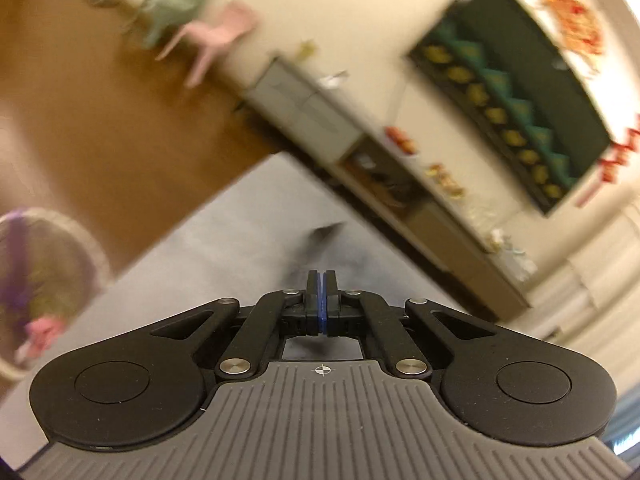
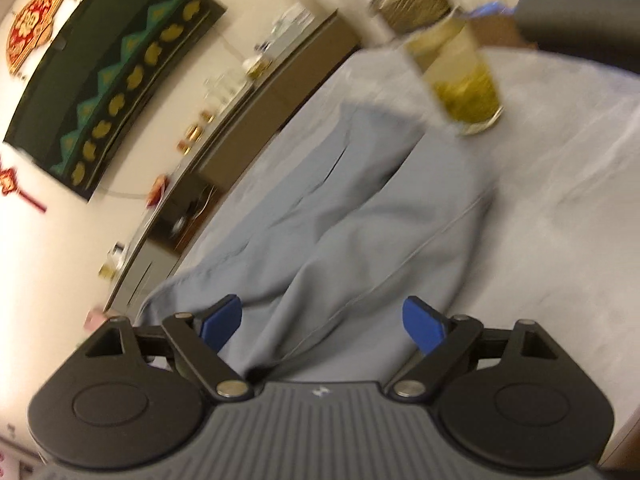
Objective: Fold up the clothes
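Left tongs [image 1: 321, 280] pressed together, nothing visibly pinched. Right tongs [image 2: 322, 322] spread wide over the crumpled blue-grey cloth garment [image 2: 320, 208], apart from it, likely lining up a grab. Garment lies on the pale grey sheet-covered surface [image 2: 560, 200], beside a yellow-green glass tumbler [image 2: 460, 72]. Wood floor [image 1: 100, 120] and low cabinet [image 1: 380, 168] beyond the garment; frames blurred.

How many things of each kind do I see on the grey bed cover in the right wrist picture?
Blue-grey garment: 1
Glass of yellow-green drink: 1
Total: 2, on the grey bed cover
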The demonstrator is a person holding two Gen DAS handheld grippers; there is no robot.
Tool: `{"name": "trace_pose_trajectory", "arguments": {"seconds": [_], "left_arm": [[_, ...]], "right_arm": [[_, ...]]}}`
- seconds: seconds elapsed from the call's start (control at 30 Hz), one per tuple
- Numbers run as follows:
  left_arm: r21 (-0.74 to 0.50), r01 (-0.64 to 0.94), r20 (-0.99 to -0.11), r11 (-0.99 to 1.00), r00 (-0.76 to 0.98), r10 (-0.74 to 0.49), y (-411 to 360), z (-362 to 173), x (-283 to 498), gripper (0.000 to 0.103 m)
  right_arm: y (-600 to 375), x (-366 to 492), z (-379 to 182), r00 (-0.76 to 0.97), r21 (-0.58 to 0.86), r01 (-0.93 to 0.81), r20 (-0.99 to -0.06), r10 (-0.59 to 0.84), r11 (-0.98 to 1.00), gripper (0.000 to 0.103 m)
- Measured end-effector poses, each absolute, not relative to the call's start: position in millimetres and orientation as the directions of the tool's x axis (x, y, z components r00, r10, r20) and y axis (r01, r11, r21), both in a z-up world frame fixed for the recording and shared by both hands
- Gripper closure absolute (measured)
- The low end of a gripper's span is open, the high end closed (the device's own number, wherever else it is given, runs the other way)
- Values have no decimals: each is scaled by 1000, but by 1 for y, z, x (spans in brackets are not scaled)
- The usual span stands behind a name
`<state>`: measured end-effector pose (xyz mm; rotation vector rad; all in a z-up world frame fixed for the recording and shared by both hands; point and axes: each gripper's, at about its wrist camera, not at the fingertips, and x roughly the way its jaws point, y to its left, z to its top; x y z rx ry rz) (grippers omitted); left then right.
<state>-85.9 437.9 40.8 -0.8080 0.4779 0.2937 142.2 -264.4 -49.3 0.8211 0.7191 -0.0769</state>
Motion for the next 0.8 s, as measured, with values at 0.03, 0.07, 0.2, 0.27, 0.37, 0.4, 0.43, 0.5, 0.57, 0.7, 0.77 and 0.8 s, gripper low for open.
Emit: {"name": "trace_pose_trajectory", "arguments": {"seconds": [0.03, 0.07, 0.2, 0.27, 0.37, 0.4, 0.43, 0.5, 0.57, 0.7, 0.77, 0.8], "left_arm": [[-609, -430, -543, 667, 839, 45, 434, 35, -85, 103], [-581, -430, -579, 691, 815, 20, 423, 28, -79, 87], [-497, -399, -660, 771, 750, -37, 368, 7, -50, 31], [-451, -384, -675, 806, 737, -27, 341, 3, -35, 17], [-387, -332, -707, 860, 706, -46, 307, -4, -6, 14], [-367, -321, -719, 873, 693, -47, 300, -8, 4, 14], [-347, -316, -732, 883, 680, -44, 294, -11, 13, 14], [-309, -356, -755, 882, 655, 0, 289, -19, 23, 18], [-296, -383, -767, 875, 641, 21, 290, -27, 28, 76], [-331, -397, -738, 856, 674, 27, 303, -23, 26, 103], [-416, -389, -668, 822, 744, 14, 326, 7, 17, 103], [-458, -382, -629, 803, 777, 11, 339, 24, 12, 103]], "right_arm": [[-268, 147, -49, 759, 621, 340, -625, 185, 706, 8], [-269, 155, -53, 744, 595, 358, -647, 165, 720, 8], [-273, 185, -74, 675, 475, 454, -735, 57, 754, 8], [-273, 190, -83, 662, 458, 486, -749, 29, 744, 8], [-269, 191, -98, 675, 507, 474, -734, 73, 720, 8], [-267, 191, -103, 675, 513, 469, -733, 83, 719, 8], [-265, 192, -105, 676, 509, 458, -732, 87, 729, 8], [-261, 194, -108, 680, 495, 431, -728, 89, 754, 12], [-257, 197, -107, 682, 473, 405, -726, 86, 782, 23], [-252, 204, -103, 681, 434, 337, -725, 102, 836, 91], [-244, 210, -91, 698, 404, 283, -709, 103, 870, 97], [-240, 213, -77, 723, 390, 249, -684, 99, 886, 99]]}}
